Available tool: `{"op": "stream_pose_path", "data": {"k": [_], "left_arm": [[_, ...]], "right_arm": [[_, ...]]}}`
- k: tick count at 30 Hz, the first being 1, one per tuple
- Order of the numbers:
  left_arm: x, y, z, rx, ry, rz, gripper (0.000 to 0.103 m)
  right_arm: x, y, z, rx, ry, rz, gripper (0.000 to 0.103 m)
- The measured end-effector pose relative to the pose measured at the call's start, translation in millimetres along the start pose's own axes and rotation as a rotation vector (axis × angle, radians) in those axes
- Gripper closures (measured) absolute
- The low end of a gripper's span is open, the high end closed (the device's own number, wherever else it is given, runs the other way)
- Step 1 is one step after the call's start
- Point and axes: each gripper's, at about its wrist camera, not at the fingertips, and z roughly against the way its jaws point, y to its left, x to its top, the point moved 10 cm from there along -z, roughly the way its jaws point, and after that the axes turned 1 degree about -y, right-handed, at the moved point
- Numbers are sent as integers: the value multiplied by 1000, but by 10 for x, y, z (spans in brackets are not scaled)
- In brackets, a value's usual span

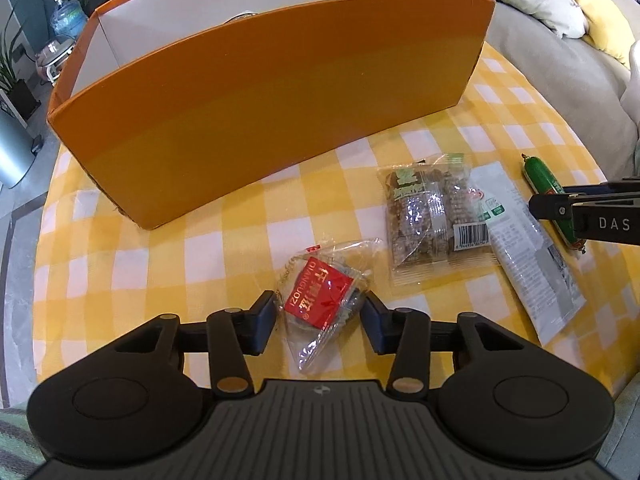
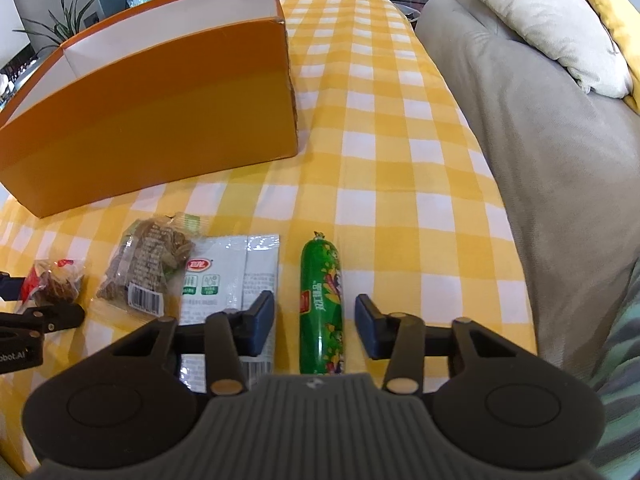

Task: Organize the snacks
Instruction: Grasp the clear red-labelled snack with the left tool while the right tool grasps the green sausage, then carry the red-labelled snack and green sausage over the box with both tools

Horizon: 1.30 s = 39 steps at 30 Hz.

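An open orange box (image 1: 260, 120) stands on the yellow checked tablecloth (image 1: 248, 220); it also shows in the right wrist view (image 2: 160, 128). My left gripper (image 1: 320, 320) is open, its fingers on either side of a clear packet with a red label (image 1: 320, 296), not closed on it. My right gripper (image 2: 316, 320) is open around a green sausage stick (image 2: 322, 304), which lies between the fingers. A packet of brown snacks (image 1: 428, 216) and a white pouch (image 1: 524, 236) lie between the two. The right gripper shows in the left view (image 1: 560, 208).
A grey sofa (image 2: 540, 140) with a white cushion (image 2: 548, 20) borders the table on the right. A water bottle (image 1: 66, 16) and plants stand on the floor behind the box. The cloth right of the box (image 2: 380, 100) is bare.
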Motion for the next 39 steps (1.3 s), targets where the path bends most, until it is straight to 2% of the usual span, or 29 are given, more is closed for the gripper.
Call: {"op": "stream_pose_path", "data": {"k": [2,3,4,9,16,22,30,39], "left_arm": [[-6,3,13,-2,-2,3,54],[-7,1,16,-2,-2,5,55],[-5,-3,18,-1,-3,5,59],[-1,-44,28,13,-11,-18,63],[-21,-32,72,-5,-18,24,65],[26,-91,242,-35,-61,45,65],[118,-147,518,-91,-107,97,65],[332,-205,772,-78,-172,129,65]], "right_arm": [[-6,16,0,9,-2,-6,72],[-12,23,-2,8,-3,-2,79],[-26,20,-14,-4,5,2,83],[-56,52,-29,-18,-2,24,84],[-69,-45,33,55,4,-98,84],[-62,-22,170,72,-27,-119,84],[-101,274,431,122,-46,-59,84],[33,624,842,166,-125,17,84]]}}
